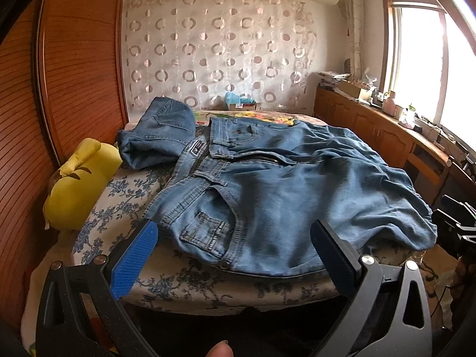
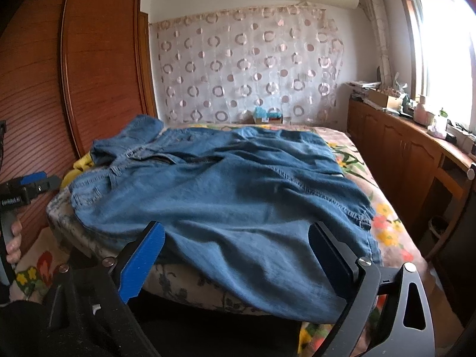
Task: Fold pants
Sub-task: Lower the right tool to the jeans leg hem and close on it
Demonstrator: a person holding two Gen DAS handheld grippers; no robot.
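Note:
Blue denim pants (image 1: 267, 184) lie spread on a cushion on the bed, waistband to the left, front pocket near me; they also show in the right wrist view (image 2: 238, 196). A second folded denim piece (image 1: 160, 136) lies at the back left. My left gripper (image 1: 235, 232) is open, its fingers standing wide just above the pants' near edge by the pocket. My right gripper (image 2: 238, 238) is open over the near leg fabric, holding nothing. The left gripper also shows at the left edge of the right wrist view (image 2: 32, 184).
A yellow plush toy (image 1: 77, 184) lies left of the pants against a wooden wardrobe (image 1: 59, 89). The bed (image 2: 383, 217) with a floral cover extends right. A wooden cabinet (image 1: 386, 131) with clutter runs under the window. A box (image 1: 241, 104) sits at the far end.

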